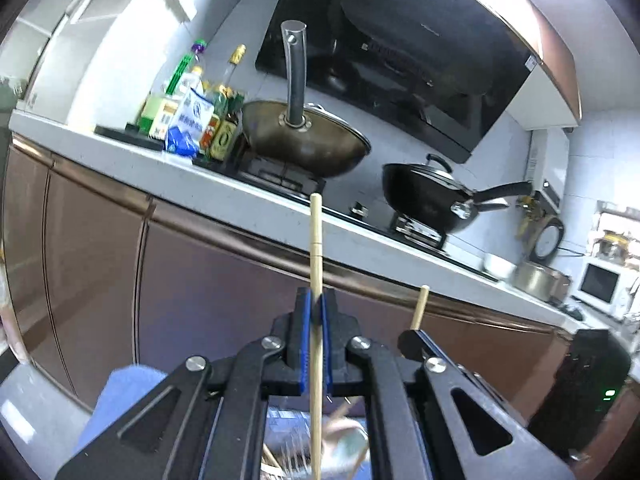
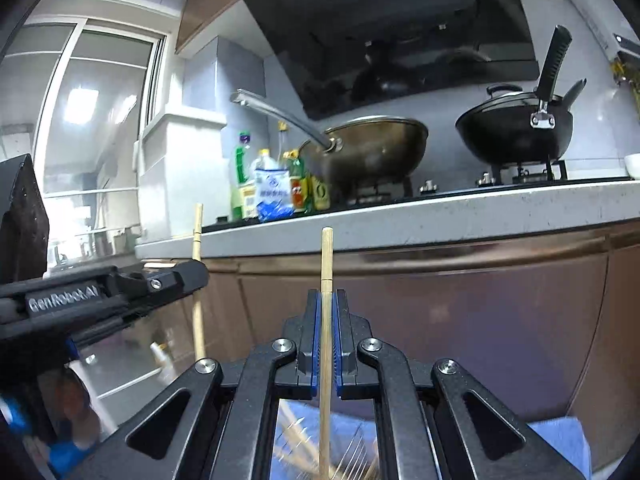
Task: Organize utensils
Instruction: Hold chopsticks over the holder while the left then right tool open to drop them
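We've got one chopstick per gripper. Left chopstick (image 1: 316, 248) is upright, pinched btwn the blue pads of the left gripper (image 1: 316, 312), jaws pressed tight on it. Right chopstick (image 2: 327, 264) is the same: upright, clamped in the right gripper (image 2: 327, 304). In right view, left gripper sits at 9 o'clock. Counter (image 2: 440, 208) runs across past the tips; bronze wok (image 2: 372, 148) at 12, black wok (image 2: 516, 136) at 2, bottles (image 2: 276, 184) at 11. Blurry utensil pile at 6, under the jaws.
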`<action>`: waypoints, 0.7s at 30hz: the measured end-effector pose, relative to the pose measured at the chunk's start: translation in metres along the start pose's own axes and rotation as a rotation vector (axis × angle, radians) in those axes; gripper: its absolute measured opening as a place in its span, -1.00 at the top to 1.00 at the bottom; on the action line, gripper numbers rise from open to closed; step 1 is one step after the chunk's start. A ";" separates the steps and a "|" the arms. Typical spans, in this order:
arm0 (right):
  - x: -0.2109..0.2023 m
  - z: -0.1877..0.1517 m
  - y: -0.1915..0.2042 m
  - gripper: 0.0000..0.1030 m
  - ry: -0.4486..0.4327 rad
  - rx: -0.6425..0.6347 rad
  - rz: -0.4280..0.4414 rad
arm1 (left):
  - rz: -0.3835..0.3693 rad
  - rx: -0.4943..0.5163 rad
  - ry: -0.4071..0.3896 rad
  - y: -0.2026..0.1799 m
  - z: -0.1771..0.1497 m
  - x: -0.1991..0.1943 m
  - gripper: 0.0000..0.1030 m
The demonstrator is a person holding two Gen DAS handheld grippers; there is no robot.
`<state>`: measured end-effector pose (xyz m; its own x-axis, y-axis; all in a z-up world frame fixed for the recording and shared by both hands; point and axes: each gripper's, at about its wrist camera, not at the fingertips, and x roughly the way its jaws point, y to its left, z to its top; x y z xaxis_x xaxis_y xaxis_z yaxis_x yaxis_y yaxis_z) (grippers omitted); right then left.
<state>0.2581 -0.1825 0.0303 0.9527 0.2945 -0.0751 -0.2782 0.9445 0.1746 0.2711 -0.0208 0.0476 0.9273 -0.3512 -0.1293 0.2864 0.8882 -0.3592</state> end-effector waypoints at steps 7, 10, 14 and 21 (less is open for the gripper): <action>0.036 -0.018 -0.018 0.89 -0.023 -0.038 -0.040 | 0.072 0.015 -0.050 0.004 -0.027 0.043 0.91; 0.044 -0.032 -0.025 0.90 -0.014 -0.035 -0.040 | 0.110 0.037 -0.049 0.011 -0.049 0.053 0.90; 0.046 -0.053 -0.032 0.89 0.025 -0.026 -0.055 | 0.118 0.062 -0.042 0.019 -0.073 0.052 0.87; 0.031 -0.062 -0.037 0.59 0.060 0.003 -0.081 | 0.110 0.067 -0.045 0.021 -0.069 0.028 0.54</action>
<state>0.2900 -0.1993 -0.0388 0.9630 0.2251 -0.1480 -0.1997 0.9652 0.1687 0.2867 -0.0330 -0.0277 0.9635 -0.2379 -0.1226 0.1960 0.9391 -0.2824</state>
